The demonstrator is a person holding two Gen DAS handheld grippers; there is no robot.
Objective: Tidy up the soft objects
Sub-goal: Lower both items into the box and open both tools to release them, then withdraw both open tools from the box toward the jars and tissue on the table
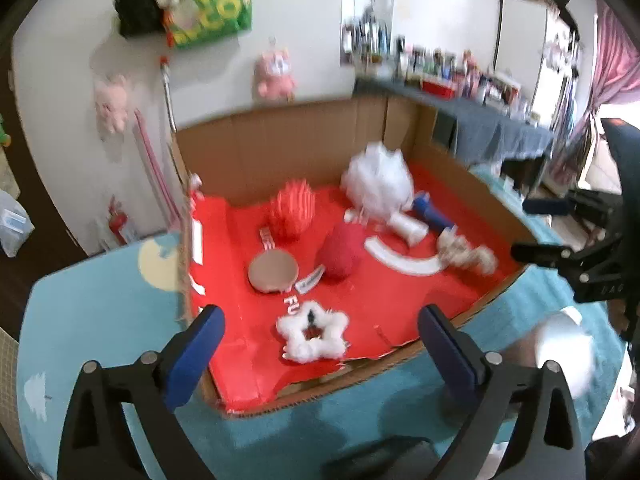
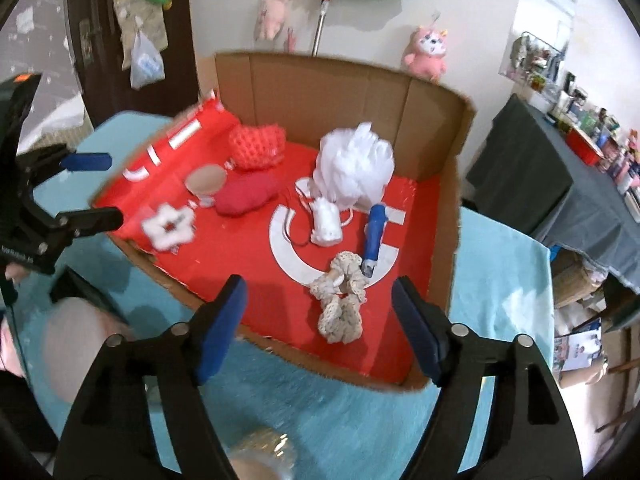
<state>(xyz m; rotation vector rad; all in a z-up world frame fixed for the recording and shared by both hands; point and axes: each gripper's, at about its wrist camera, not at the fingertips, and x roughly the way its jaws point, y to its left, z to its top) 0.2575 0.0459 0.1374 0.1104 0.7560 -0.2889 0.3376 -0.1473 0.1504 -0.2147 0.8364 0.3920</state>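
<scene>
- Teal fuzzy cloth (image 2: 496, 292) covers the table; on it stands an open cardboard box with a red printed floor (image 2: 444, 216), its near wall cut low.
- Contents, all resting on the box floor: a white mesh bath pouf (image 2: 354, 168) at the back, a red spiky knitted ball (image 1: 290, 212), a dark red plush lump (image 1: 339, 254), a round tan disc (image 1: 273, 270), a white fluffy star-shaped ring (image 1: 312, 336) near the front edge, a beige crocheted scrunchie (image 2: 340, 304), a blue and white cylindrical handle (image 2: 374, 238) and a small white fuzzy roll (image 2: 326, 224).
- My left gripper (image 1: 320, 344) hangs above the front edge with its jaws spread wide and nothing between them; the star ring lies just beyond.
- My right gripper (image 2: 320, 320) also stands open and empty, with the scrunchie between and beyond its fingertips, untouched.
- Judgement: both items appear placed, so the step in hand is a clean withdrawal.
- Procedure: I keep both jaws wide, lift straight clear of the low wall, and avoid snagging loose fibres.
- Risk: the scrunchie and star ring are light and could cling to a pad (image 2: 222, 328).
- Both views are motion-blurred; fine contact cannot be confirmed.
</scene>
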